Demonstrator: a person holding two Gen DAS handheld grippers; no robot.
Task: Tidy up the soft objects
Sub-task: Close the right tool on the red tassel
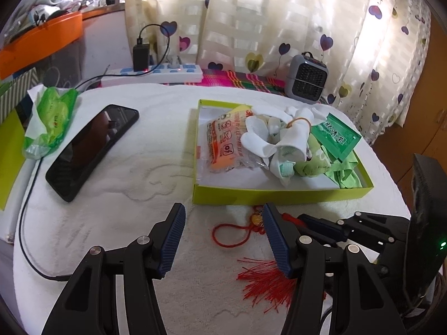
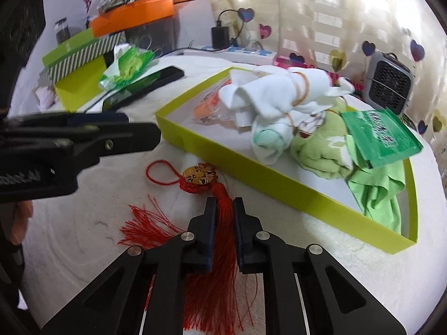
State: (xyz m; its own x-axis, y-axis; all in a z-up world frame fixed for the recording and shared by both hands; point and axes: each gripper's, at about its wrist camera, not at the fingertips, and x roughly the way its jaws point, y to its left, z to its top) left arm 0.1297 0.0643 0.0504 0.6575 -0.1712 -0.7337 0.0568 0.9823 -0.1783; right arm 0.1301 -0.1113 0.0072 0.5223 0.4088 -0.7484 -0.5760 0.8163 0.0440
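A red tassel charm with a yellow patterned bead and a cord loop lies on the white towel in front of the lime green box. My right gripper is shut on the tassel's neck, just behind the bead. The left wrist view shows the tassel threads fanned out beside my left gripper, which hovers open above the cord loop with nothing between its fingers. The box holds white socks bound by a rubber band, a green cloth, a green packet and an orange packet.
A black phone with a cable lies left of the box, next to a green tissue pack. A power strip and a small grey heater stand along the back. Orange and striped boxes are stacked at far left.
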